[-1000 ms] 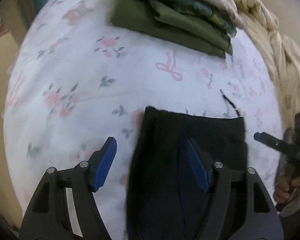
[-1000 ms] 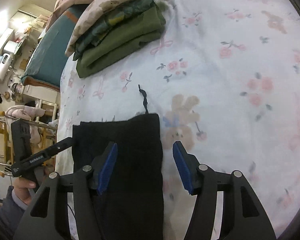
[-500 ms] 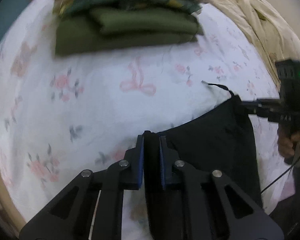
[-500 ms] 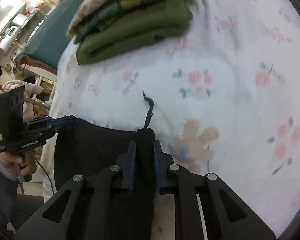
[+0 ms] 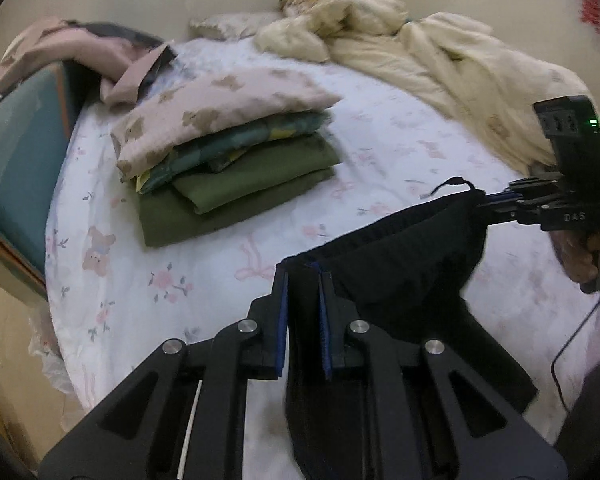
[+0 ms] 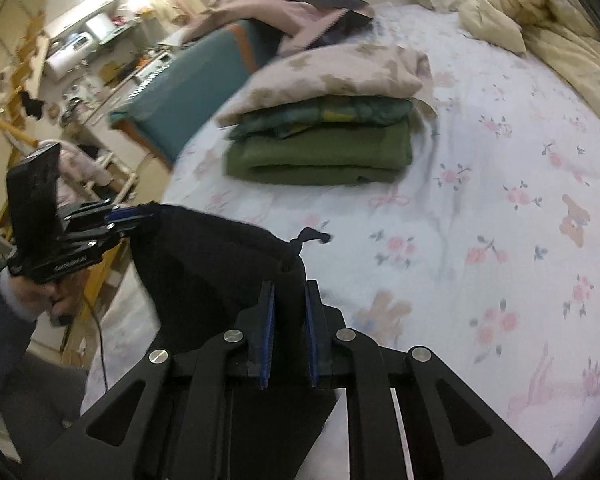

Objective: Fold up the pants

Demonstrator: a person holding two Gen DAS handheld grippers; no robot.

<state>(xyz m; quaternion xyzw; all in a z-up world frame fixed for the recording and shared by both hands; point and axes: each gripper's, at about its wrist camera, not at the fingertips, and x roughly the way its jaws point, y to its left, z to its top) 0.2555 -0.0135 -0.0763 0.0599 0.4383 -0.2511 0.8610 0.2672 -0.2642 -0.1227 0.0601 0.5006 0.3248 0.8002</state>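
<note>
The black pants (image 5: 404,272) hang by their waistband above the floral bed sheet (image 5: 204,280). My left gripper (image 5: 303,280) is shut on the waistband's left corner. My right gripper (image 6: 289,292) is shut on the right corner, beside the black drawstring (image 6: 308,236). The pants also show in the right wrist view (image 6: 216,264), sagging between the two grippers. The right gripper shows in the left wrist view (image 5: 496,204), and the left gripper in the right wrist view (image 6: 128,216). The legs below are hidden behind the fingers.
A stack of folded clothes (image 5: 228,164) lies on the far left of the bed, also in the right wrist view (image 6: 324,136). A crumpled cream duvet (image 5: 452,56) fills the far right. A teal chair (image 6: 204,76) with pink clothing stands beside the bed.
Both grippers went from open over the flat pants to shut on the waistband corners, then lifted the waistband up off the sheet.
</note>
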